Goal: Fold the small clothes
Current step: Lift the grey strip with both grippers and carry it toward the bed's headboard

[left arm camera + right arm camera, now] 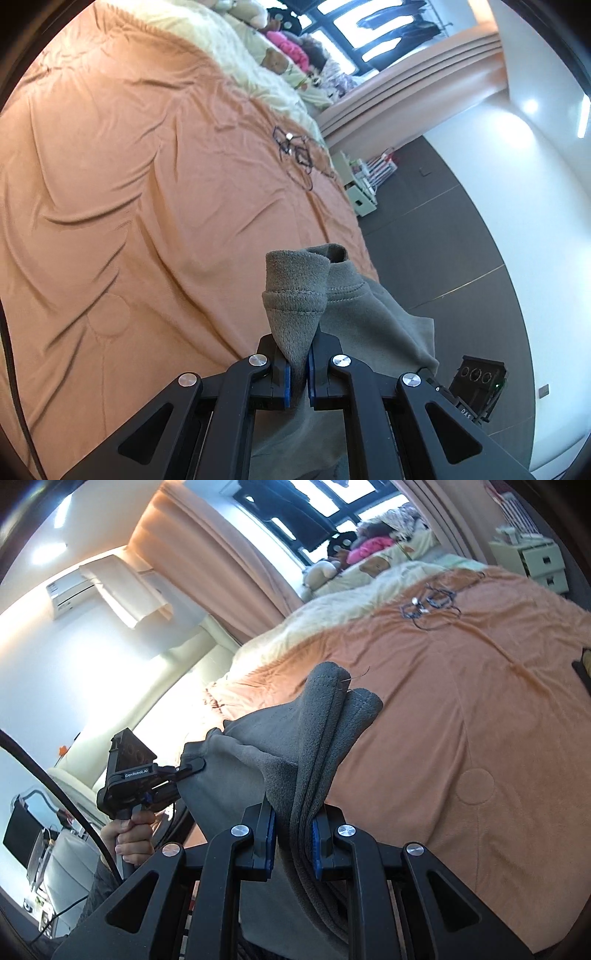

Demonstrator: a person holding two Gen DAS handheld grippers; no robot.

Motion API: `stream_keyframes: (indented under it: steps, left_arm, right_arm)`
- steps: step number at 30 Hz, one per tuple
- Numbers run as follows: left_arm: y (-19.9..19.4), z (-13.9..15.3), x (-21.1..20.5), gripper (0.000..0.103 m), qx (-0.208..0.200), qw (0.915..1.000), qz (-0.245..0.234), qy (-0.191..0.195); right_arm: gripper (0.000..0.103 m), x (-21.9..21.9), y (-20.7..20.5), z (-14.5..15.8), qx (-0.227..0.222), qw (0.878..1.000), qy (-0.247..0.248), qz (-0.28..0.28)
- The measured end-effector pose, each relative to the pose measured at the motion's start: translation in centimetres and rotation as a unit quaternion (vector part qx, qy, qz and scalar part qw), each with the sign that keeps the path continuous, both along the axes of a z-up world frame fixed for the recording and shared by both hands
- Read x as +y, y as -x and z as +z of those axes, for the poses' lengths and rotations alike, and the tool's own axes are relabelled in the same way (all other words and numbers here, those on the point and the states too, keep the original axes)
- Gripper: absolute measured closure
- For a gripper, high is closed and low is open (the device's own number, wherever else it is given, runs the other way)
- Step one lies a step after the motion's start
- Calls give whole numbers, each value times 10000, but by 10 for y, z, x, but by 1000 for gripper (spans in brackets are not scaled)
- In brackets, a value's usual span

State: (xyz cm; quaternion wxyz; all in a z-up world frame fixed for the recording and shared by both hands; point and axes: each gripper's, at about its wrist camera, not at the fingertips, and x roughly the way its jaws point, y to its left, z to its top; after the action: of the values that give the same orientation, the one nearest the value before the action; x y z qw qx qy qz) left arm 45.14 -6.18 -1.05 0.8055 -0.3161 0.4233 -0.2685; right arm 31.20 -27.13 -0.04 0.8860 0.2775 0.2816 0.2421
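Note:
A grey fleece garment (354,306) hangs stretched between both grippers, lifted off the orange bed cover (129,184). In the left wrist view my left gripper (299,369) is shut on a bunched, stitched edge of it, which sticks up past the blue pads. The right wrist view has my right gripper (293,834) shut on several thick folds of the same garment (325,731). The left gripper (194,766), held by a hand (129,834), pinches the cloth's far corner there. The rest of the garment droops below, out of sight.
The orange bed cover (480,701) spreads ahead, with a tangle of black cable (428,605) on it. Pale bedding and soft toys (369,550) lie at the far end by the window. A white drawer unit (362,192) stands beside the bed on a dark floor.

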Motion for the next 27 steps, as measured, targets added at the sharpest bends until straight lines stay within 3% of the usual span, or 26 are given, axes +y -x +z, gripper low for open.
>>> stream_keyframes:
  steps: [15,27]
  left_arm:
    - [93,83,51,98,-872,9958,283,27]
    - [164,130,112,98,-1387,9878,708,10]
  right_arm:
    - [91,37,54,39,-802,9960,203,328]
    - [91,76,60,60,-1185,9893,351,773]
